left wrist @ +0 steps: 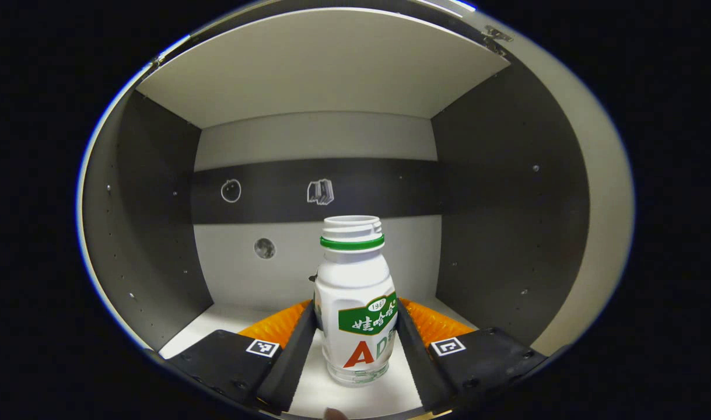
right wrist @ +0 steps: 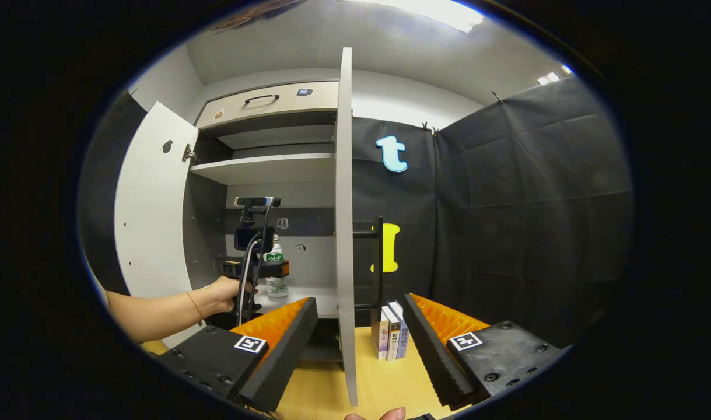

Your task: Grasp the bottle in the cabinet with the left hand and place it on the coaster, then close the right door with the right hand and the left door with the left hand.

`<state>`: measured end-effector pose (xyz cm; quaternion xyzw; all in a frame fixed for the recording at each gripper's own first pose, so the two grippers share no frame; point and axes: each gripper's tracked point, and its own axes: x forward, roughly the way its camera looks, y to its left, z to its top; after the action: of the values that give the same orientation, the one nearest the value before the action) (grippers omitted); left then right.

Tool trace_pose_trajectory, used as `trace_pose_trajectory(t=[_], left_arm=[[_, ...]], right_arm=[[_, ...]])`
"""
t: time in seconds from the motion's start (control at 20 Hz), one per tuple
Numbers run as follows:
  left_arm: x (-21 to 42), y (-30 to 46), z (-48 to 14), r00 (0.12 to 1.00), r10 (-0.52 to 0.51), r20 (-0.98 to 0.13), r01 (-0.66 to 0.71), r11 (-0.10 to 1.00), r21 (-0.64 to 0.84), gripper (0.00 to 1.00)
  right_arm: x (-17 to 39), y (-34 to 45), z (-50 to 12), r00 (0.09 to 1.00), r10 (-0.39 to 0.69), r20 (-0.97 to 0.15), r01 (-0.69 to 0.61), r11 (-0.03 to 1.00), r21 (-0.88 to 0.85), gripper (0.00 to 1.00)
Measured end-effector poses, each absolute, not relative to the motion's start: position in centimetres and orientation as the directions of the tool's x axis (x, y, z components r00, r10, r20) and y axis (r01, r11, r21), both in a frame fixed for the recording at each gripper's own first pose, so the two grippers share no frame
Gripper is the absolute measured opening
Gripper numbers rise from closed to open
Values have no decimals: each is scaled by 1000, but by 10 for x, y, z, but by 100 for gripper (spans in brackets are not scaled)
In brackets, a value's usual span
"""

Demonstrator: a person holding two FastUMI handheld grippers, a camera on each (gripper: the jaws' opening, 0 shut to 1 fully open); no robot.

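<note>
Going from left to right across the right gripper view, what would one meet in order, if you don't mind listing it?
Left door → hand holding the left gripper → bottle → right door → books → black cloth wall.

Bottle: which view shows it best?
Left gripper view. The bottle stands upright, large and centred between the left gripper fingers on the cabinet shelf. In the right gripper view the bottle is small, far off and partly hidden by that gripper.
</note>
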<state>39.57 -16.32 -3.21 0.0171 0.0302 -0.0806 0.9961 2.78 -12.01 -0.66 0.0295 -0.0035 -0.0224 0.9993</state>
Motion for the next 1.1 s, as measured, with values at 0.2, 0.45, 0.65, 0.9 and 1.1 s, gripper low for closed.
trace_pose_trajectory(t=[0.2,0.45,0.65,0.9,1.1], left_arm=[[344,-158,-12,982,-184,-54,184,983,-7,79],[277,-141,-4,980,-196,-28,195,980,-28,80],[224,-126,-12,981,-192,-20,192,981,-30,80],[170,-107,-41,984,-177,-29,176,984,-31,79],[134,-99,-76,985,-166,-46,164,986,-41,80]], right_arm=[[24,-112,-5,999,-40,6,40,997,73,98],[19,-102,-6,1000,-29,7,28,997,70,98],[19,-94,-6,1000,-19,11,18,998,68,98],[19,-83,-5,1000,-3,16,1,998,65,98],[20,-73,-4,999,16,29,-17,999,39,98]])
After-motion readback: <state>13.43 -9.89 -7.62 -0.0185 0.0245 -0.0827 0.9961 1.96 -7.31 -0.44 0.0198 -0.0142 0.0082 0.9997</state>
